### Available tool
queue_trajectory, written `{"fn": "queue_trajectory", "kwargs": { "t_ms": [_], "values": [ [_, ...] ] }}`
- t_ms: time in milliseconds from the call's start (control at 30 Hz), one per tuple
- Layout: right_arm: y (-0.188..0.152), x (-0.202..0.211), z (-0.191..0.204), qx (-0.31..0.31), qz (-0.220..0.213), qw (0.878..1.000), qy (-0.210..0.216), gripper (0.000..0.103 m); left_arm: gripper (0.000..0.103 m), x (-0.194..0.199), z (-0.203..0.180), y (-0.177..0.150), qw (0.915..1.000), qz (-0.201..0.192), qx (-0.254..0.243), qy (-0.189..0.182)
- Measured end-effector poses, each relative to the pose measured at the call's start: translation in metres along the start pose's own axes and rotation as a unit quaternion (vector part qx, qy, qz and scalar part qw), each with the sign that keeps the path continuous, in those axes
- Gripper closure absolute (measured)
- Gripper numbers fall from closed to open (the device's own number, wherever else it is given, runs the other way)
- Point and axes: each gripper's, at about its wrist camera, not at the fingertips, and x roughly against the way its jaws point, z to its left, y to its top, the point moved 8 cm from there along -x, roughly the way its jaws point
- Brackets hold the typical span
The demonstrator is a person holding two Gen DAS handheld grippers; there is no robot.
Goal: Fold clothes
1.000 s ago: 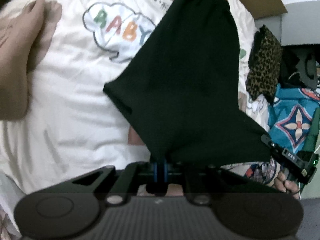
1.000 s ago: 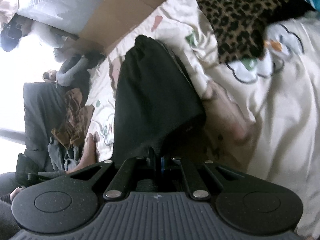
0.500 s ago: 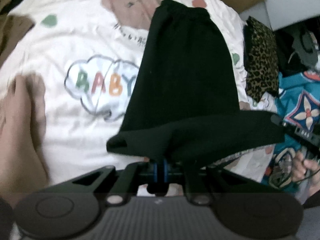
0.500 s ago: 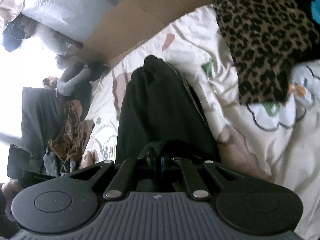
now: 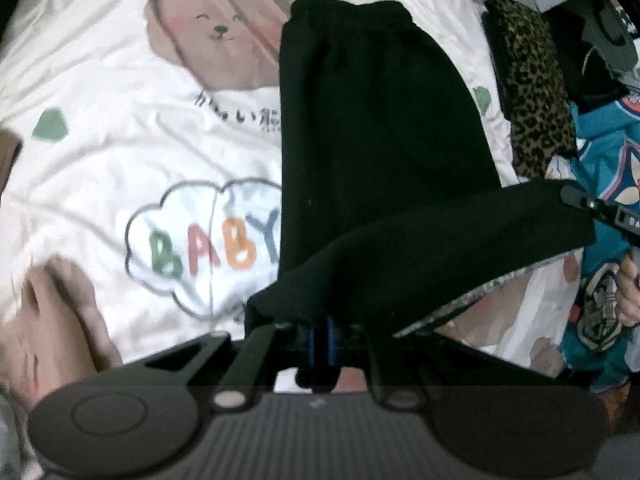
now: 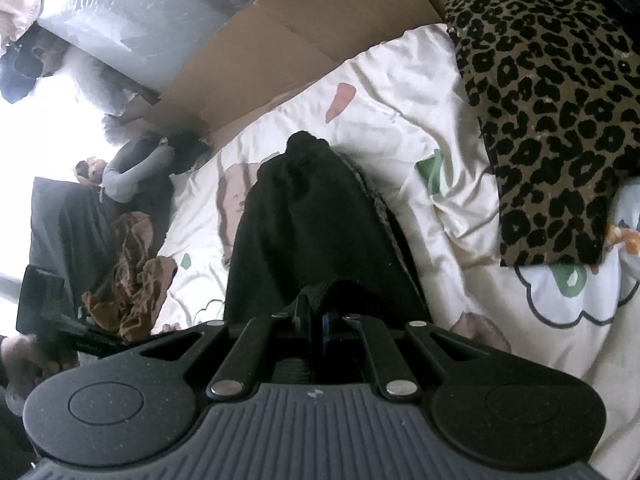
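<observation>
Two grippers, both clamped on one black fabric garment point(image 5: 376, 128). Left wrist view first: my left gripper point(image 5: 320, 334) sits at 6 o'clock, jaws pressed together, pinching the garment's near hem. The garment runs from the jaws up toward 12 o'clock, its gathered waistband end lying flat on the cream printed bedsheet point(image 5: 100, 100). The near edge is lifted off the sheet and stretches out toward 3 o'clock, where the right gripper point(image 5: 576, 200) holds the other corner; a grey inner lining shows under the raised fold. On the sheet at 11 o'clock I see a brown bear print, at 9 o'clock a cloud print reading BABY. A leopard-print folded cloth point(image 5: 532, 92) lies at 2 o'clock, just beside the garment's right edge. A teal patterned cloth point(image 5: 604, 160) sits at 3 o'clock, and part of a hand point(image 5: 630, 292) shows at the right edge, on the other tool's grip.

Right wrist view: my right gripper point(image 6: 316, 324) at 6 o'clock, jaws closed, pinching a bunched black edge. The garment rises from there to 12 o'clock over the sheet. The leopard cloth fills 2 o'clock, apart from the garment. A brown cardboard sheet point(image 6: 304, 32) lies at 12 o'clock past the bed edge. A crumpled tan cloth point(image 6: 136, 280) at 9 o'clock. The left tool shows at 8 o'clock.
</observation>
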Motion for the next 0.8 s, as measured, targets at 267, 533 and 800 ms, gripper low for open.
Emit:
{"fn": "queue_trajectory", "kwargs": {
  "t_ms": [267, 533, 800],
  "values": [
    [0.012, -0.026, -0.012, -0.006, -0.010, 1.000, -0.005, 0.100, 0.096, -0.019, 0.019, 0.033, 0.9996, 0.001, -0.028, -0.005],
    [0.022, -0.043, -0.017, 0.006, -0.042, 0.999, -0.017, 0.100, 0.096, -0.028, 0.037, 0.047, 0.9985, -0.018, -0.026, -0.044],
    [0.026, -0.049, -0.023, -0.010, -0.066, 0.998, -0.019, 0.100, 0.096, -0.014, 0.043, 0.054, 0.9935, -0.066, -0.022, -0.090]
  ]
}}
